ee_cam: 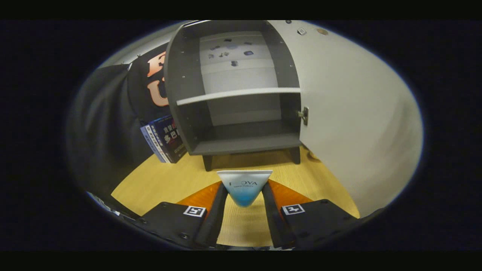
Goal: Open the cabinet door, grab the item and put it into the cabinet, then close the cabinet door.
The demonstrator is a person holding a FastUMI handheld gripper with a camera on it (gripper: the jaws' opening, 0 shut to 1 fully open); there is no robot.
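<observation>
Tube pinched in my tongs, open cabinet ahead.

At the bottom centre of the frame my tongs (244,195) are pinching a white-and-blue tube (244,190), both fingers (217,216) pressing on its tapered sides, its flat wide end pointing forward, held above the wooden counter (165,180). Just beyond the tube, in the middle of the frame, I see the grey cabinet (233,145) standing on short legs on the counter, with one shelf (237,94) across it and both compartments bare. Its door (354,113) is swung wide open and fills the right of the frame, hung on a metal hinge (304,115). At centre left, some books (163,138) lean against the cabinet's outer side. Through the open back, in the upper centre, small dark objects I cannot identify show on a pale surface.
</observation>
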